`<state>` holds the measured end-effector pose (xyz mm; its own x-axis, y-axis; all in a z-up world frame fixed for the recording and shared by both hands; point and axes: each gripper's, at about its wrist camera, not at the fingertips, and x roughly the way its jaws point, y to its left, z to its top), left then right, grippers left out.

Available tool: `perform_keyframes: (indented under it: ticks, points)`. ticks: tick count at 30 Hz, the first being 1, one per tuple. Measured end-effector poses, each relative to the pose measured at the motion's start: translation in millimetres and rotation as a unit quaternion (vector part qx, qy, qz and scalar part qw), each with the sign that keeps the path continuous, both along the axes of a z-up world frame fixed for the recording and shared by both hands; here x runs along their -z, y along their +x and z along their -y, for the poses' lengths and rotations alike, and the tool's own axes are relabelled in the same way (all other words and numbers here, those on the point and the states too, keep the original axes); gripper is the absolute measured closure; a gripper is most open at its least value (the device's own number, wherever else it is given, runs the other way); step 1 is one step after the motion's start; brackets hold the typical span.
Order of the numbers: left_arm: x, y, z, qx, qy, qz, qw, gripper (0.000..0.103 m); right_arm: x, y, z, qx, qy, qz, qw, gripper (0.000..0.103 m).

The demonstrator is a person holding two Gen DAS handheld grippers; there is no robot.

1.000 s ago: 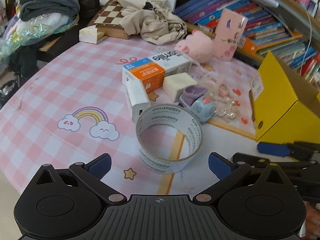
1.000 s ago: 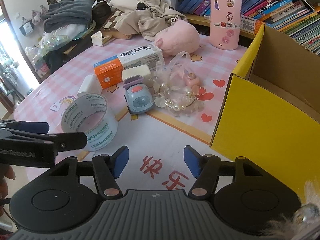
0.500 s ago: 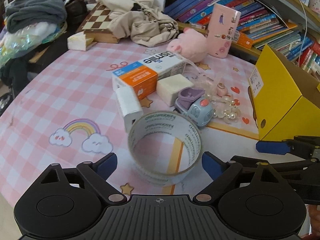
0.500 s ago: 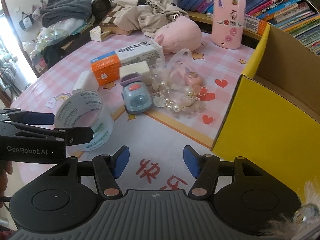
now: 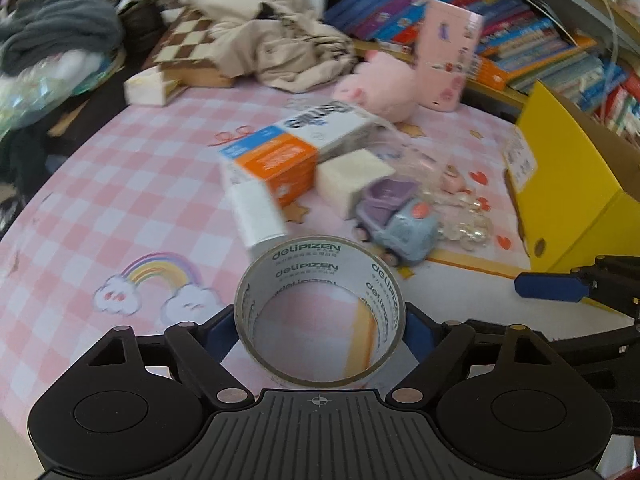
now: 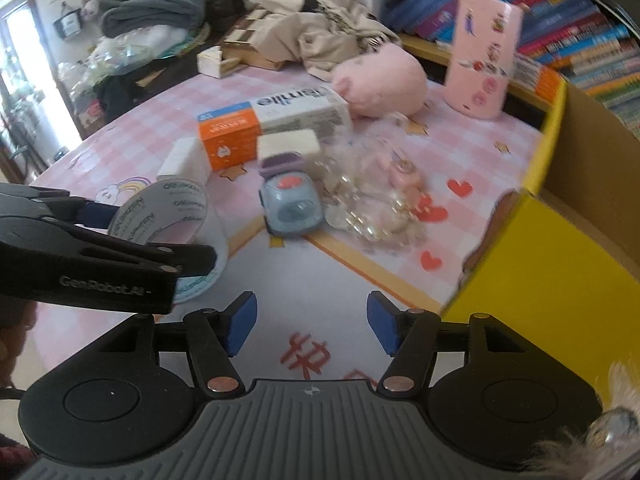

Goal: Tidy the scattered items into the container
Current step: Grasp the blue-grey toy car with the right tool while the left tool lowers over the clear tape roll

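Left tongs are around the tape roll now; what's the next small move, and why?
Probably close the left tongs on the tape roll: its fingers flank the roll on both sides, but a firm grip isn't evident. The yellow box sits open to the right for the drop.

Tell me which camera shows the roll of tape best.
The left wrist view: the tape roll sits centred between the left claw fingers, printing readable. The right wrist view shows it side-on, partly hidden behind that claw.

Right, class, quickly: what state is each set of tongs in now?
Left tongs: closed on the tape.
Right tongs: open, holding nothing.
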<state>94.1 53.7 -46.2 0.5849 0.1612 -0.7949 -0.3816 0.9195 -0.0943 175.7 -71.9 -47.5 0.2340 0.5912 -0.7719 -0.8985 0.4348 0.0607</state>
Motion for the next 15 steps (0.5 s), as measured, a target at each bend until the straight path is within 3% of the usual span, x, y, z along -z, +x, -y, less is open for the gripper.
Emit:
perform_keyframes:
  ticks: [6,15]
  points:
    - [-3.2,-18.9,-18.5,-0.035,-0.002,-0.015,0.9993,0.018,-4.7,-0.4,-27.6,-0.043,0.019,0.038,0.998,0.044]
    - [-3.0,-28.6,-19.5,-0.048,-0.004,-0.022,0.9986,0.018,3.1,12.3,-72.9,-0.072,0.014,0.072,0.995,0.046]
